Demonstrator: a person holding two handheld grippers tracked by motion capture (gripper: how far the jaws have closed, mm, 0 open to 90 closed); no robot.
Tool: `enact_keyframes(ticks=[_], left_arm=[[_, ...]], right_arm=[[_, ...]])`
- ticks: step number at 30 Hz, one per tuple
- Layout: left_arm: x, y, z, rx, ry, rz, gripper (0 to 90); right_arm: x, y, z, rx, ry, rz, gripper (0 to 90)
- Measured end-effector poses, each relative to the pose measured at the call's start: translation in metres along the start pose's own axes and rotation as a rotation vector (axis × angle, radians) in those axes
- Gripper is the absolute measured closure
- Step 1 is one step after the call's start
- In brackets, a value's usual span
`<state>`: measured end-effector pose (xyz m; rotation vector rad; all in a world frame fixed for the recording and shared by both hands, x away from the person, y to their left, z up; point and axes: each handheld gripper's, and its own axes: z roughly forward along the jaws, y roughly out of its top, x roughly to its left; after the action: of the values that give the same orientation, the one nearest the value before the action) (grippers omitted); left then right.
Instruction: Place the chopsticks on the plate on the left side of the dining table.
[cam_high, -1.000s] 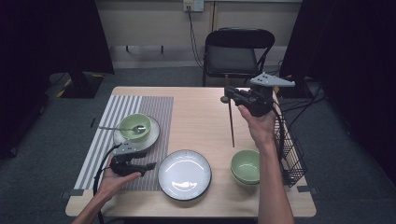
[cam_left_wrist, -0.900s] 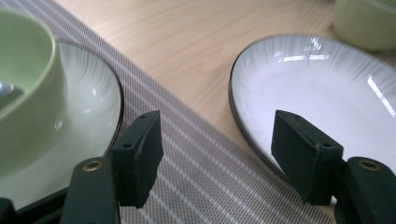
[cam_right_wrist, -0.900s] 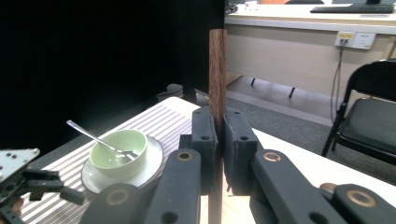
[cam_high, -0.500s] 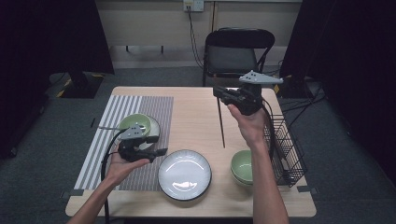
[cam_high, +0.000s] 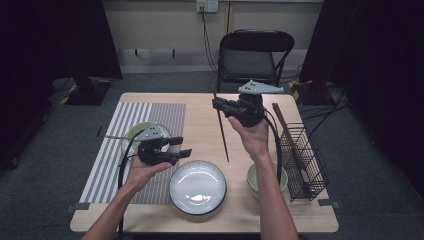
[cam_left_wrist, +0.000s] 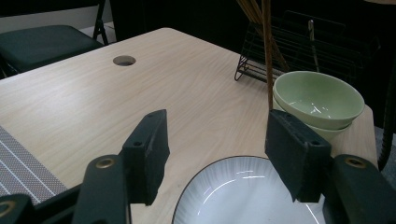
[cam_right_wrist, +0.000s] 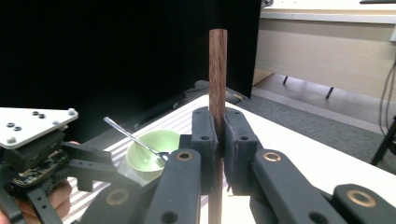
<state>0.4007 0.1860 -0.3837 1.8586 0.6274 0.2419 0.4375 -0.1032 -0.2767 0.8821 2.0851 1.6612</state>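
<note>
Raised, left gripper (cam_high: 177, 147) reveals spoon (cam_right_wrist: 135, 136) in bowl (cam_right_wrist: 152, 151).

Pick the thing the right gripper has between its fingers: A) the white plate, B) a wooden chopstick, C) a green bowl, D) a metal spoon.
B: in the right gripper view the right gripper has its fingers pressed on a brown wooden chopstick that stands upright, and the high view shows the chopstick hanging from it above the table.
</note>
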Motion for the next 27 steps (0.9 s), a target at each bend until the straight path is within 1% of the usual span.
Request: enact_keyframes(ticks=[2,3,4,6,7,9,11,13,14,16,21,22,24,25,27], left_arm=[[0.0,0.0,-0.001,0.005,0.002,-0.002,39.1],[0.0,0.001,-0.002,-0.002,0.004,0.001,39.5],[-0.001,0.0,-0.003,-0.006,0.004,-0.005,40.0],[-0.001,0.0,-0.004,-0.004,0.001,-0.006,40.0],[0.0,0.0,-0.004,-0.004,0.003,0.003,40.0],[-0.001,0.0,-0.004,-0.013,-0.002,-0.005,40.0],[-0.001,0.001,-0.003,-0.024,-0.014,-0.021,40.0],[-0.002,0.003,-0.001,-0.032,-0.017,-0.014,39.7],[-0.002,0.004,0.0,-0.035,-0.024,-0.025,39.2],[-0.002,0.005,0.002,-0.05,-0.027,-0.031,39.1],[-0.002,0.008,0.002,-0.059,-0.032,-0.023,38.8],[-0.003,0.007,0.003,-0.073,-0.022,-0.027,38.8],[-0.002,0.006,0.005,-0.087,-0.011,-0.021,39.5],[-0.001,0.005,0.006,-0.081,-0.007,-0.024,39.7],[0.001,0.003,0.006,-0.079,-0.001,-0.016,41.5]], right_arm=[[0.004,0.0,0.004,0.001,0.013,-0.002,84.3],[0.006,-0.001,0.006,0.005,0.018,-0.006,84.4],[0.008,-0.001,0.008,0.009,0.022,-0.007,84.4],[0.012,-0.002,0.012,0.006,0.037,-0.009,84.3],[0.014,-0.002,0.014,0.008,0.039,-0.009,84.4],[0.017,-0.003,0.018,0.004,0.053,-0.005,84.4],[0.02,-0.003,0.022,-0.003,0.066,-0.002,84.4],[0.024,-0.003,0.026,-0.004,0.08,0.0,84.4],[0.027,-0.002,0.029,0.0,0.083,-0.004,84.4],[0.031,-0.001,0.033,-0.001,0.098,-0.007,84.4],[0.044,0.004,0.042,-0.016,0.13,-0.008,84.4],[0.046,0.005,0.043,-0.022,0.142,-0.005,84.4],[0.049,0.006,0.047,-0.041,0.169,0.011,84.4],[0.051,0.006,0.049,-0.037,0.171,0.009,84.4],[0.055,0.007,0.053,-0.033,0.18,0.005,84.4]])
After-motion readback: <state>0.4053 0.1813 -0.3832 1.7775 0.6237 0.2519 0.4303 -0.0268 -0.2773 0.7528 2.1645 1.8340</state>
